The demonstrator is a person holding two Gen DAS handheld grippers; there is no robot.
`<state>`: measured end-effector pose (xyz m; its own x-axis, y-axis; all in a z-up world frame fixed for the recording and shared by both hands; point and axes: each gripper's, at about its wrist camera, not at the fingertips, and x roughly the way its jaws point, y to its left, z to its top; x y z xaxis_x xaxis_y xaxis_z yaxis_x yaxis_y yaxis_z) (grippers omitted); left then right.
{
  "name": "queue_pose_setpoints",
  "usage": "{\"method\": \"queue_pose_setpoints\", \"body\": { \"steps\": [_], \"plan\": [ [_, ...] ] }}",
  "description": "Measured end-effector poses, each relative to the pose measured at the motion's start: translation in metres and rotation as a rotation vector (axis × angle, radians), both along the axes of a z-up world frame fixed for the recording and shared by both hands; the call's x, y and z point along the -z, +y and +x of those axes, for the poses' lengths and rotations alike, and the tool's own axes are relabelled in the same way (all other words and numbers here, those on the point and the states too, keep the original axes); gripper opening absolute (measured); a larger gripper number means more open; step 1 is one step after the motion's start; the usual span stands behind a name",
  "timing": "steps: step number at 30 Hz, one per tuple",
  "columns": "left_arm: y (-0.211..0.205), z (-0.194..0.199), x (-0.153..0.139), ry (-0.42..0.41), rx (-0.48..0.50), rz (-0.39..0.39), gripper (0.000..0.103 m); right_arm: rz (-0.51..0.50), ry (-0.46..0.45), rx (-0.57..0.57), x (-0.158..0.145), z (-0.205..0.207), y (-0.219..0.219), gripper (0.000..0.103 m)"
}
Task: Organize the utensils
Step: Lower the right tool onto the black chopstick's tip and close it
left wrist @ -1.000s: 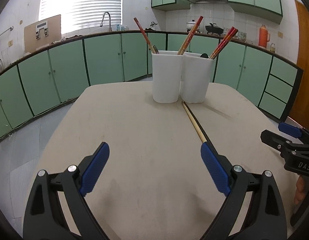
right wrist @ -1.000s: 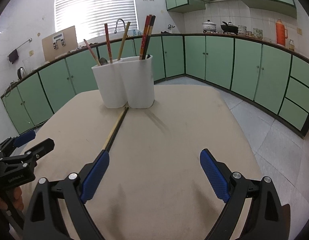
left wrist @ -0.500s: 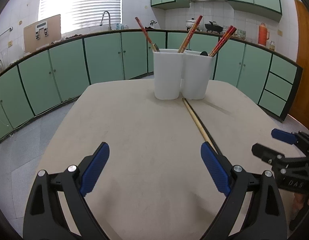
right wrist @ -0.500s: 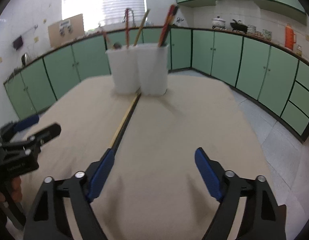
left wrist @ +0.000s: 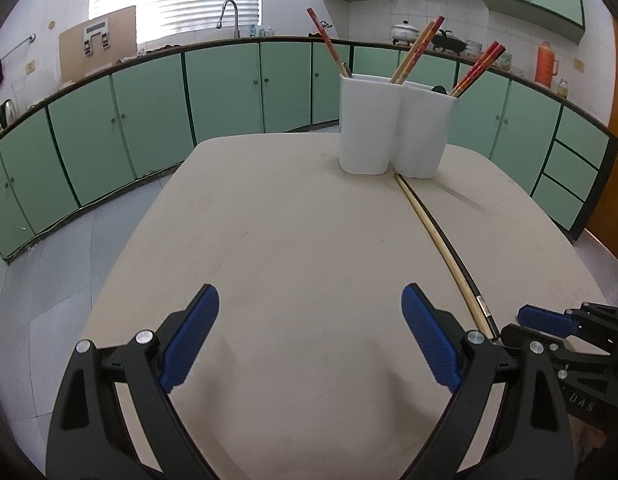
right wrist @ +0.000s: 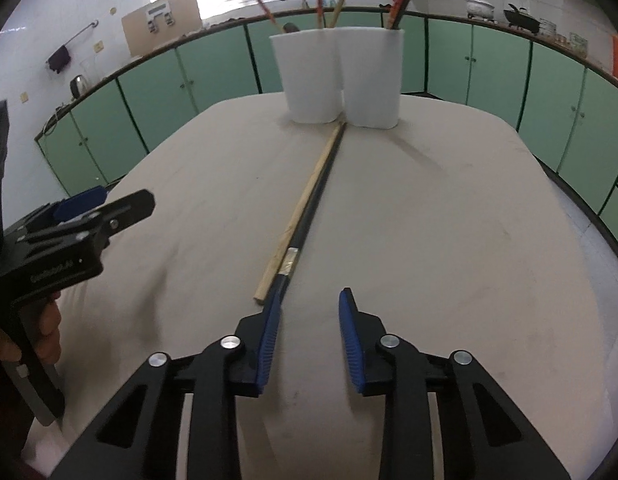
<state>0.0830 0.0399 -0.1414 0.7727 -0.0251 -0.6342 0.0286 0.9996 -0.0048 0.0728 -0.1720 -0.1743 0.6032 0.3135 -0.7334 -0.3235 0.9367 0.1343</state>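
The right gripper (right wrist: 307, 334), jaws half parted and empty, risks nudging the chopsticks (right wrist: 305, 204) toward 12 o'clock into the holder (right wrist: 339, 80); the left gripper (left wrist: 309, 340) gapes, idle.

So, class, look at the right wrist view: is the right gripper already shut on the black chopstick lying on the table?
No: the right gripper is open, and the black chopstick lies flat on the table by its left finger.

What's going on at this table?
A person holds a clamp-like gripper in each hand, tidying chopsticks into a white holder. Two loose chopsticks lie side by side on the table. The right gripper, partly open, is at their near ends, not gripping. The left gripper hovers open alongside.
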Motion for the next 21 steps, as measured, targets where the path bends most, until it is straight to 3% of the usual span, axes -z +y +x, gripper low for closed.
{"method": "queue_pose_setpoints", "body": {
  "steps": [21],
  "plan": [
    [0.0, -0.001, 0.002, 0.006, 0.001, -0.014, 0.09, -0.024, 0.005, -0.032, 0.001, -0.001, 0.011, 0.029]
  ]
}}
